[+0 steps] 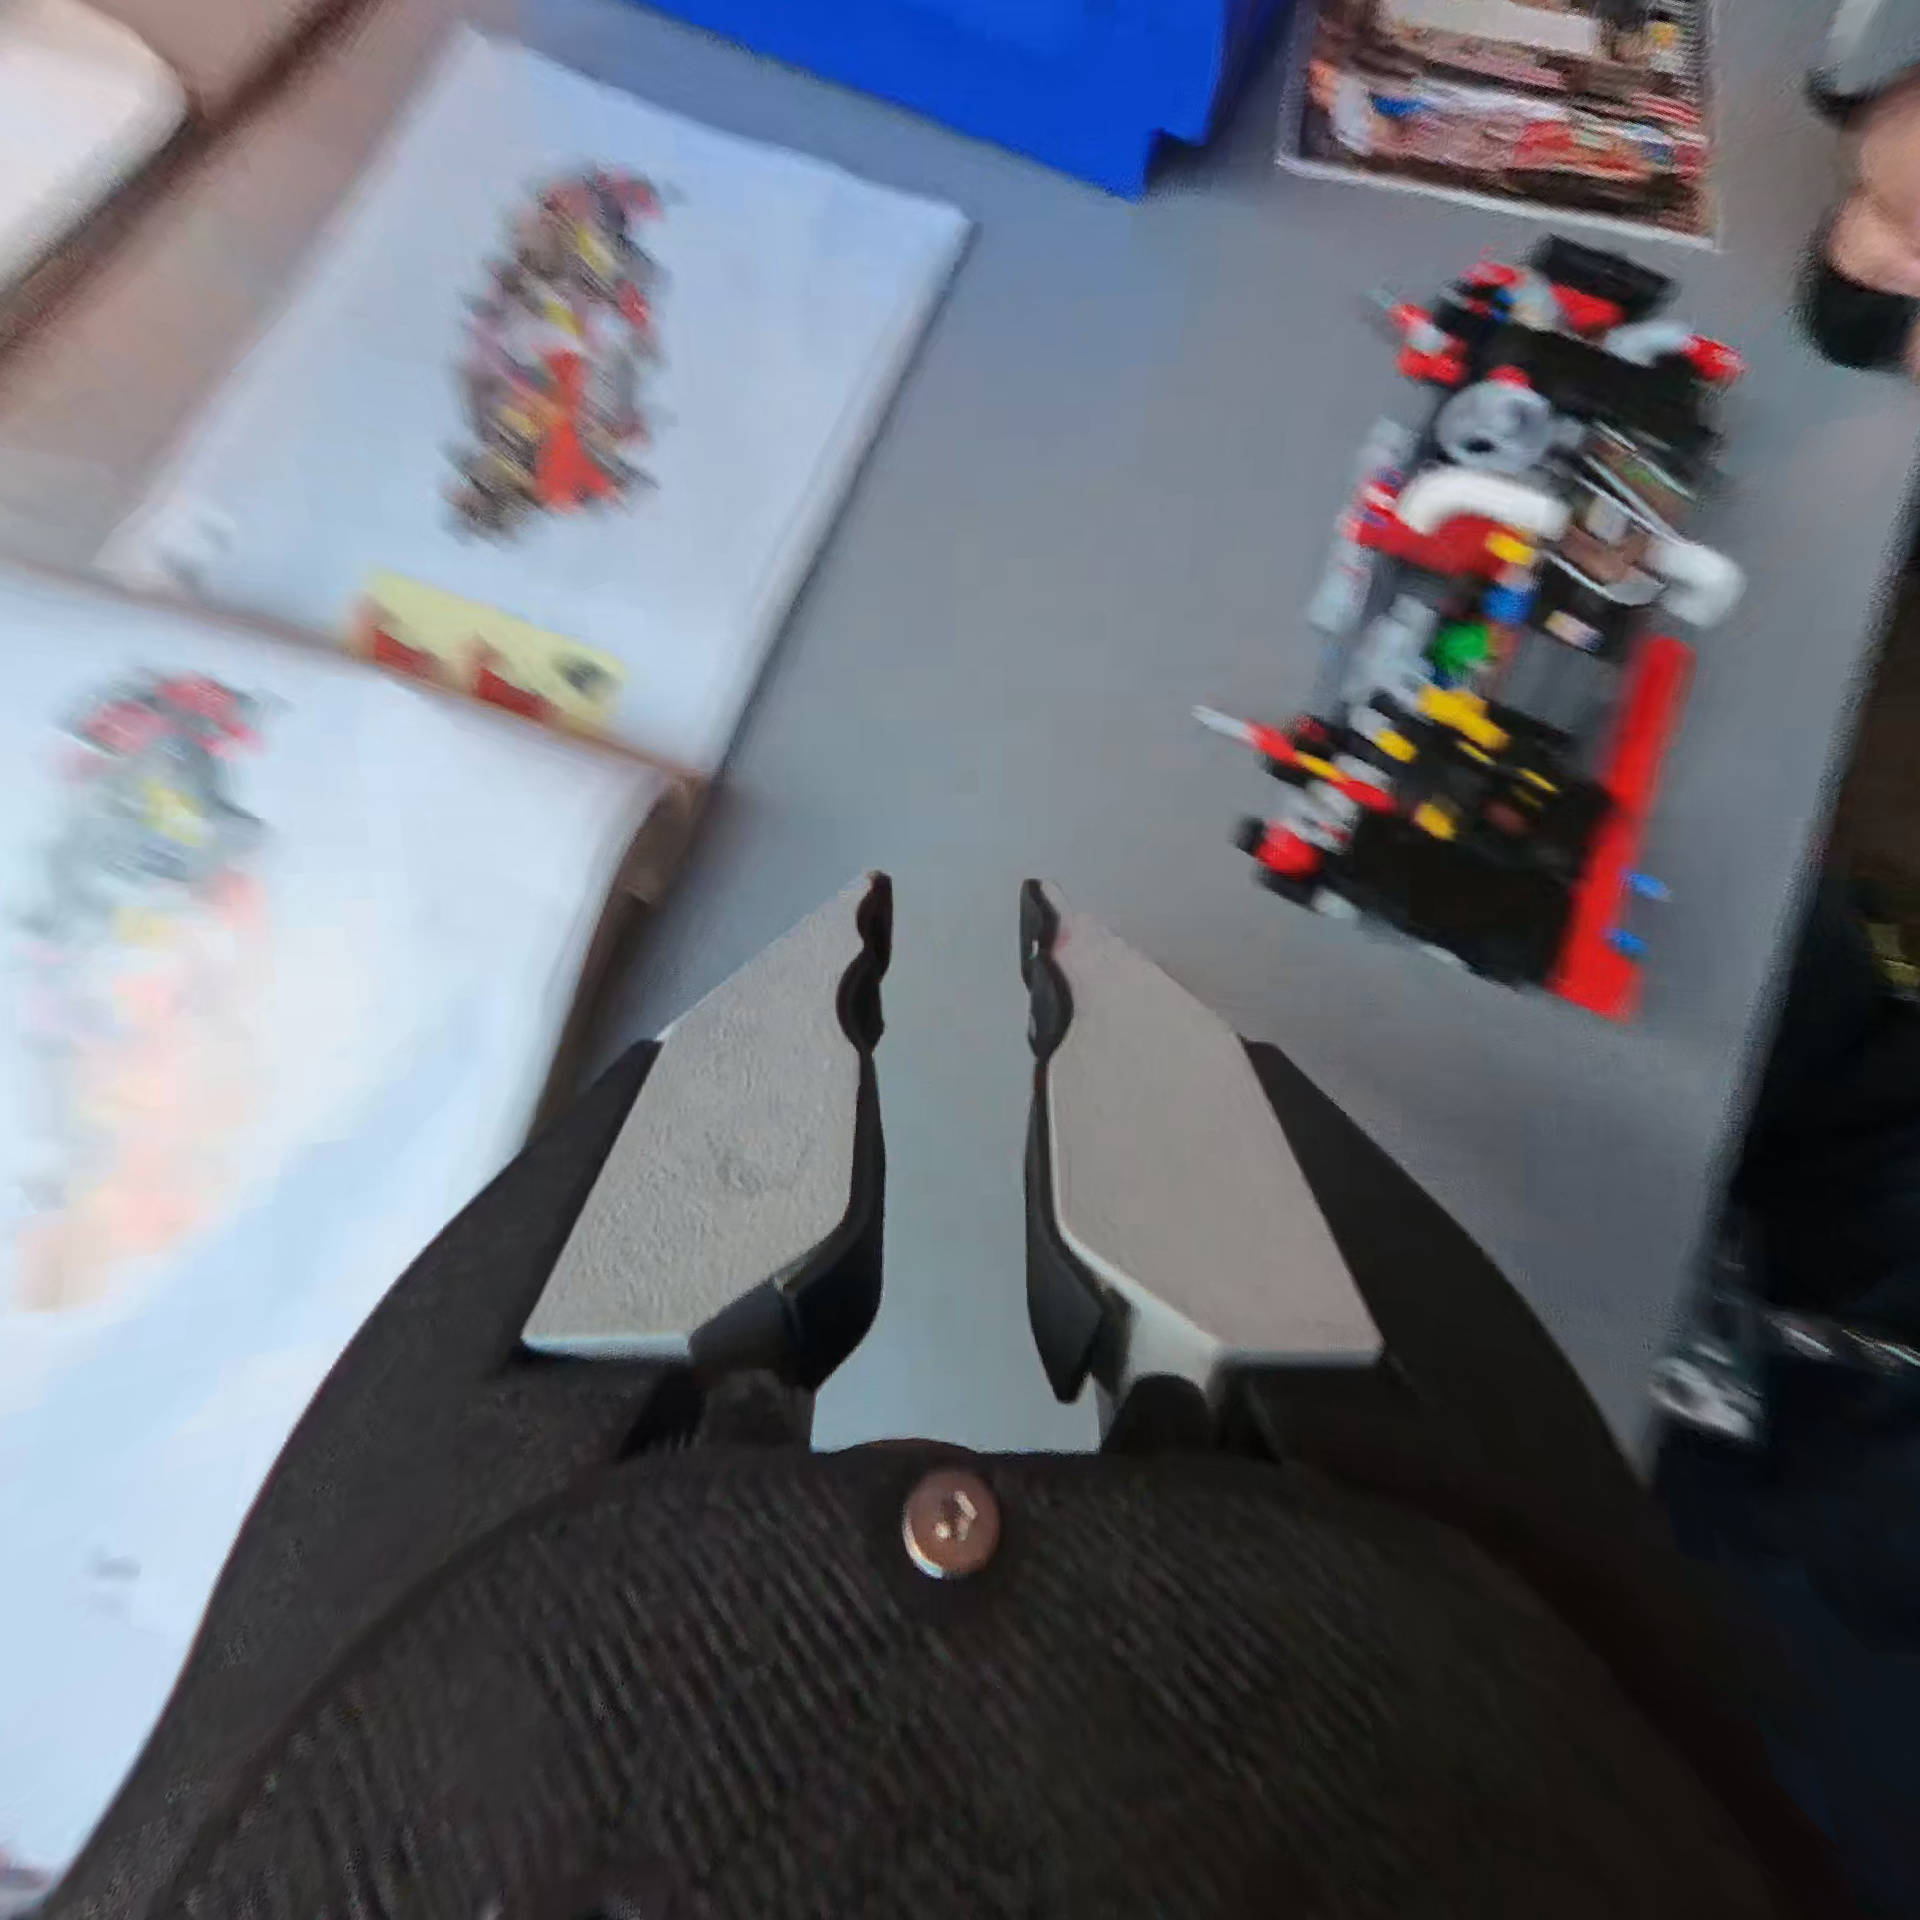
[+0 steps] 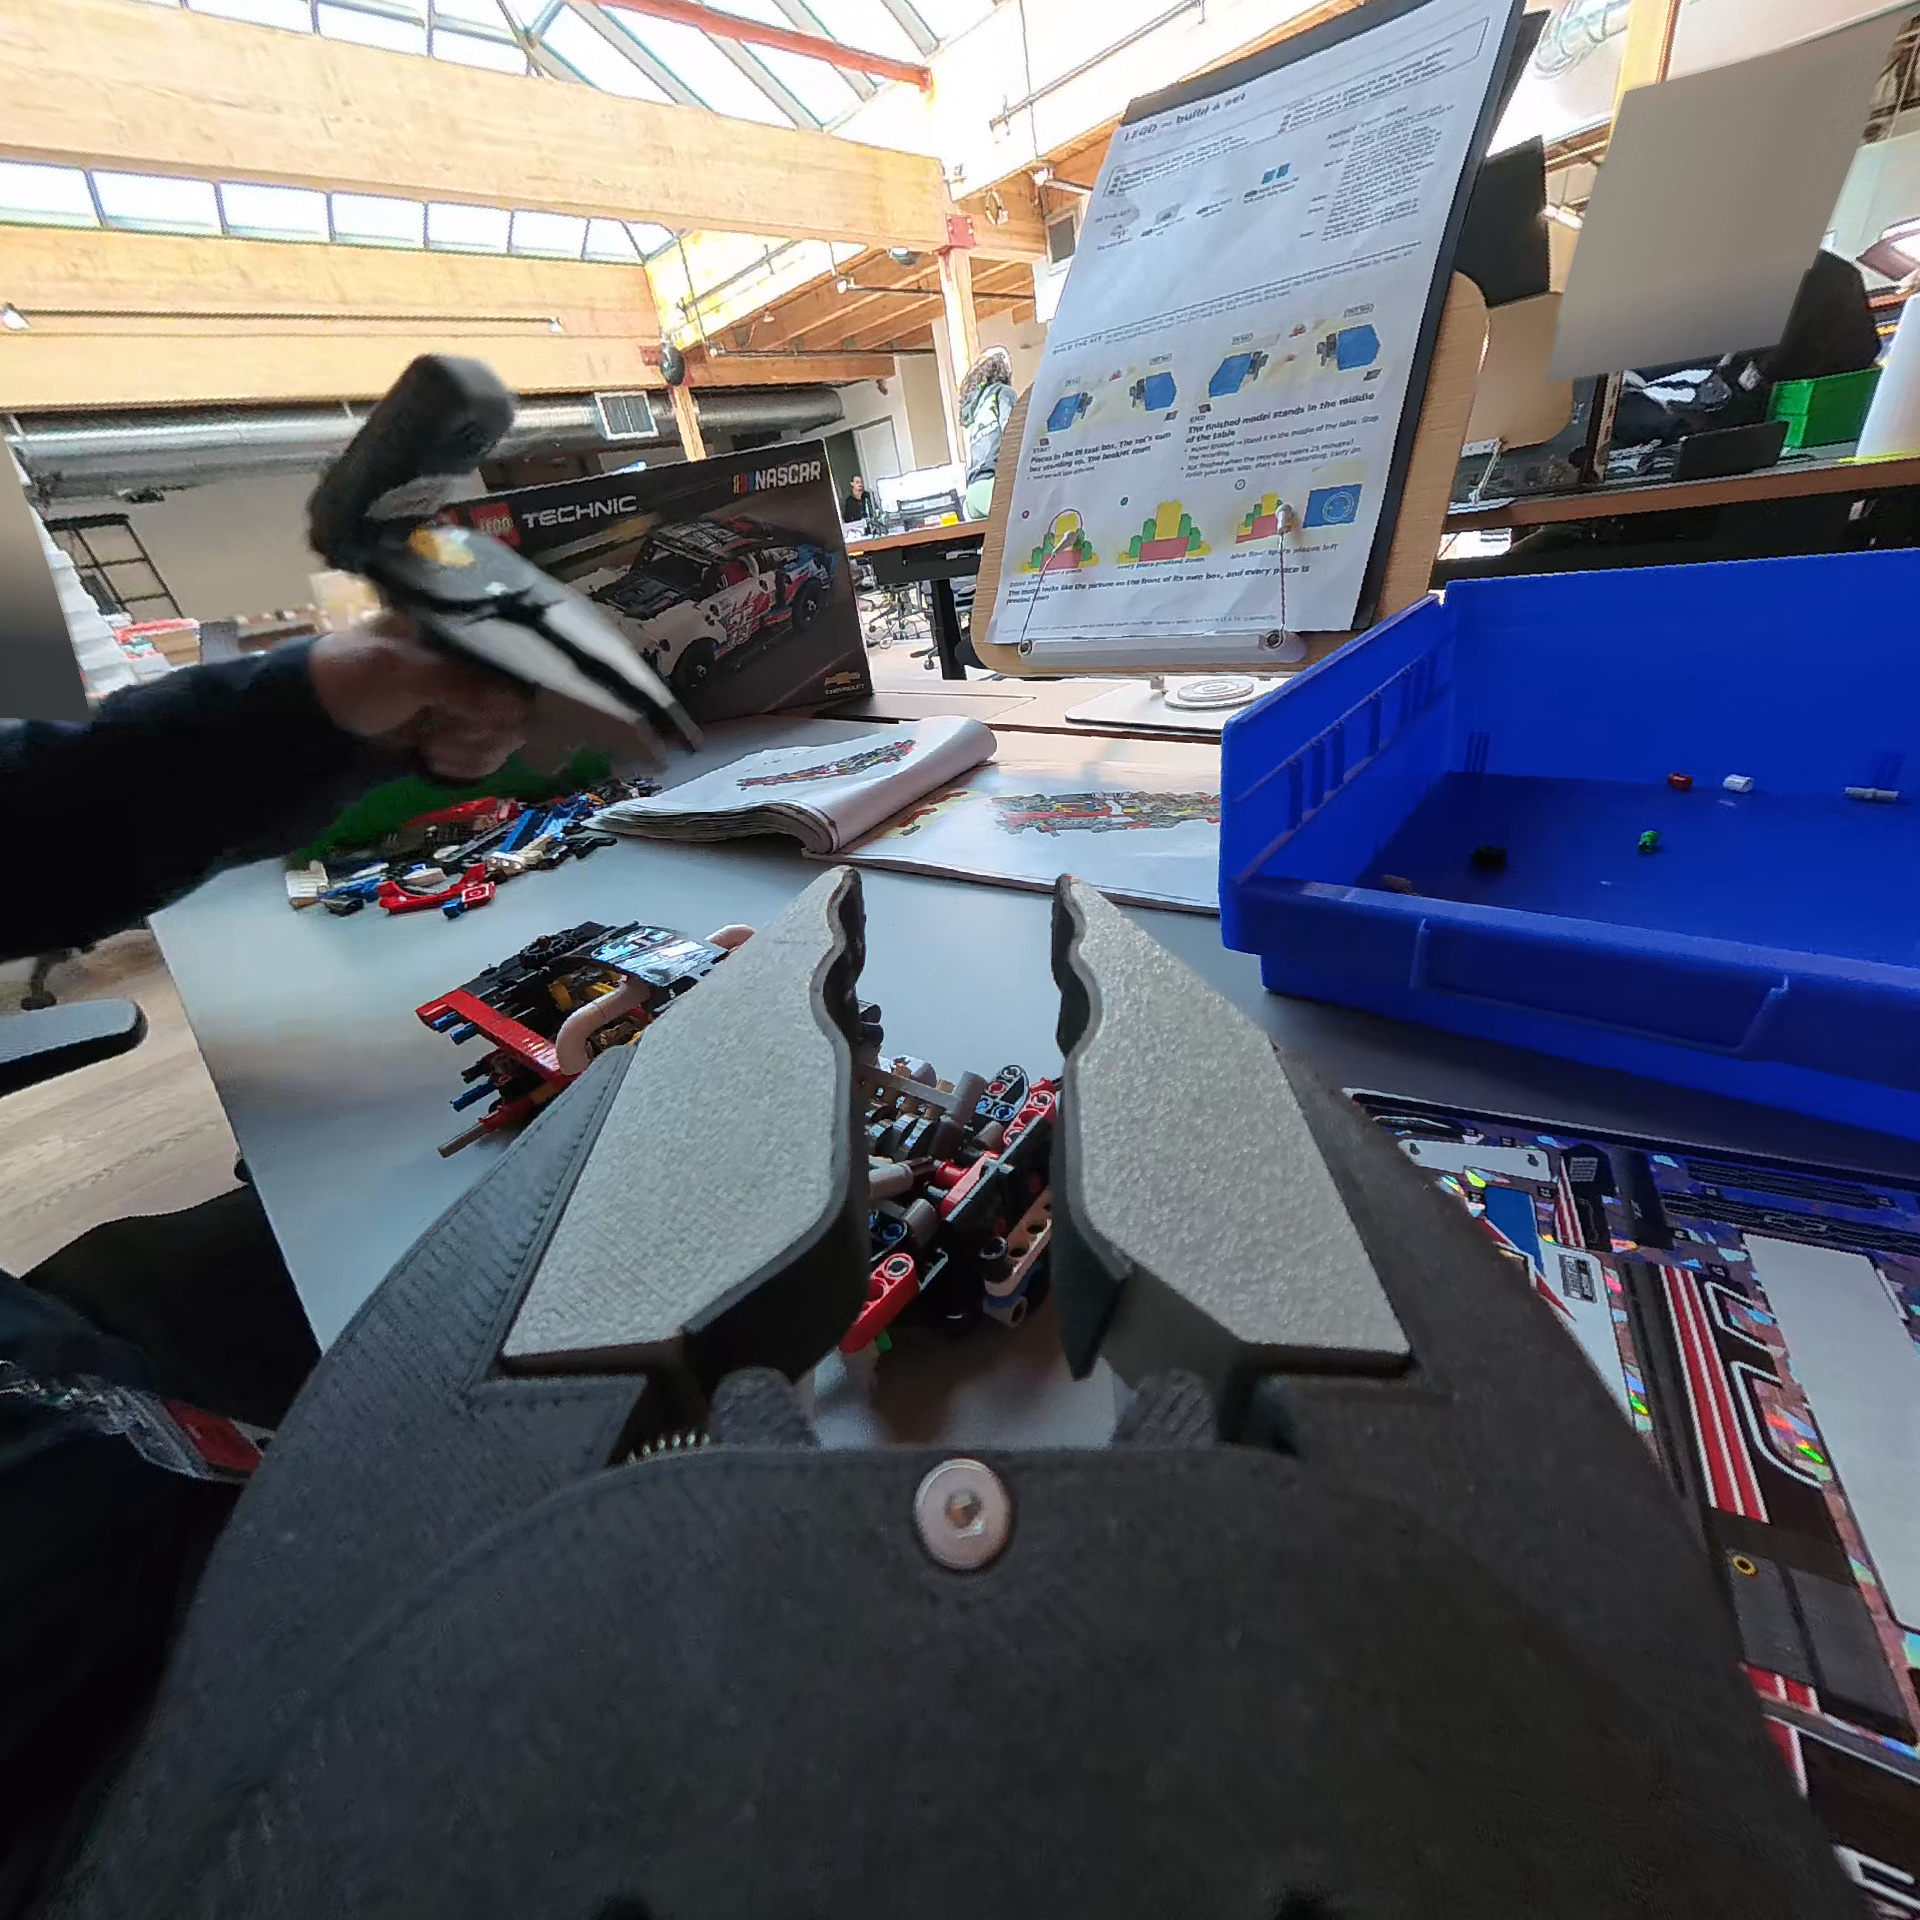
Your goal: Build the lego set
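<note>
While the left gripper gapes bare, the right gripper clasps a black-and-red brick model.

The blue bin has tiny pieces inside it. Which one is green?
In the blue bin, the green piece lies mid-floor, right of the black piece. The red piece and white piece lie farther back.

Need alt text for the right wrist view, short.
The right gripper, jaws apart, straddles a partly built brick car model on a grey table. Beyond lie an open instruction booklet, loose bricks and a blue bin; the left gripper hovers blurred at left.
</note>
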